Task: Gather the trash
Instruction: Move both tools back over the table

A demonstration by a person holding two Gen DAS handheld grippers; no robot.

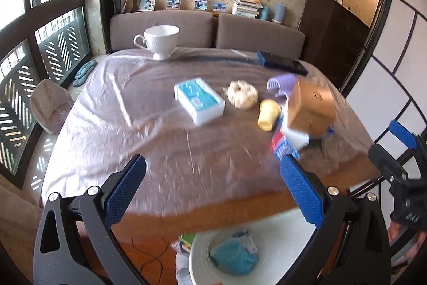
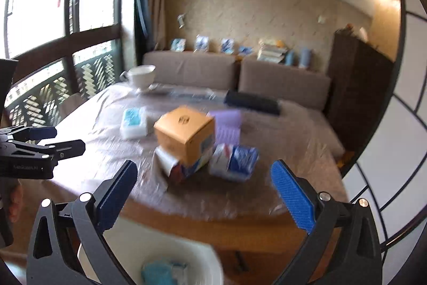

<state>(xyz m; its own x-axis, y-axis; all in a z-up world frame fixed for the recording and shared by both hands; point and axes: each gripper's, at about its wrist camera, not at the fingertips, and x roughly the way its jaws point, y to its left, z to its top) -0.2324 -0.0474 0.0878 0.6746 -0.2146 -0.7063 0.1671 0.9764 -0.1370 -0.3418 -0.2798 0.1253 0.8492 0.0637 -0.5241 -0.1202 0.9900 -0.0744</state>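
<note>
My left gripper [image 1: 213, 162] hangs open and empty above the near table edge, over a white bin [image 1: 288, 234] that holds crumpled blue trash [image 1: 234, 255]. On the table lie a blue-and-white tissue pack [image 1: 198, 100], a beige twine ball [image 1: 242, 94], a yellow roll [image 1: 268, 114], a purple roller [image 1: 280, 86], a brown box [image 1: 312, 108] and flattened cartons [image 1: 285, 144]. My right gripper [image 2: 204, 167] is also open and empty, above the bin [image 2: 160, 247], facing the brown box [image 2: 184, 135] and the blue-white carton [image 2: 234, 159].
A white teacup [image 1: 160, 40] stands at the table's far edge, and a black flat device [image 1: 283, 63] lies at the far right. Clear plastic sheeting covers the table [image 1: 120, 111]. A sofa back, a window and a dark cabinet lie beyond. Each gripper shows at the edge of the other's view.
</note>
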